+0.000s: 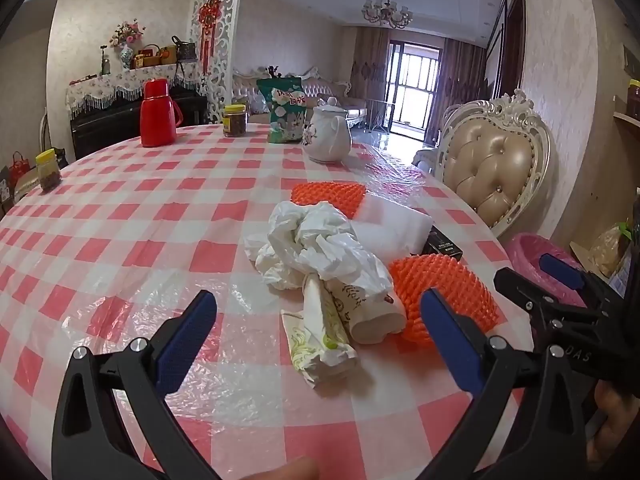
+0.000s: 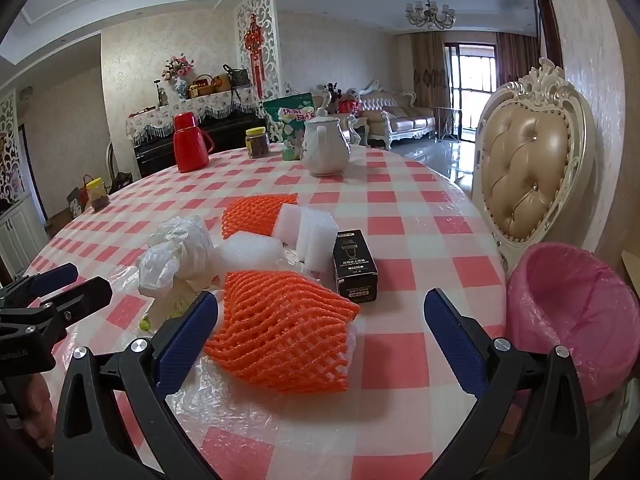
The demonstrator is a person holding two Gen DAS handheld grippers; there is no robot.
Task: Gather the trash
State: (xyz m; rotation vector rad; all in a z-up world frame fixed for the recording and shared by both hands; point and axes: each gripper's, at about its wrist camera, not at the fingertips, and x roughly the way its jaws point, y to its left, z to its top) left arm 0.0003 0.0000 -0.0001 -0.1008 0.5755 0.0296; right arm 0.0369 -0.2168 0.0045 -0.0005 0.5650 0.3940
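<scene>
A pile of trash lies on the red-checked table [image 1: 120,216]. It holds a crumpled white plastic bag [image 1: 316,240], a paper cup [image 1: 372,312], a printed wrapper [image 1: 316,344], two orange foam nets [image 1: 440,292] [image 1: 332,196], white foam pieces [image 2: 308,228] and a small black box [image 2: 354,268]. My left gripper [image 1: 318,320] is open, low over the table, with the cup and wrapper between its fingers. My right gripper [image 2: 320,320] is open around the near orange net [image 2: 280,340]. A pink-lined bin [image 2: 576,320] stands off the table's right edge.
At the table's far side stand a red thermos [image 1: 157,114], two jars [image 1: 235,120] [image 1: 48,170], a green snack bag [image 1: 286,110] and a white teapot [image 1: 328,132]. A cream padded chair [image 2: 528,160] stands at the right, next to the bin.
</scene>
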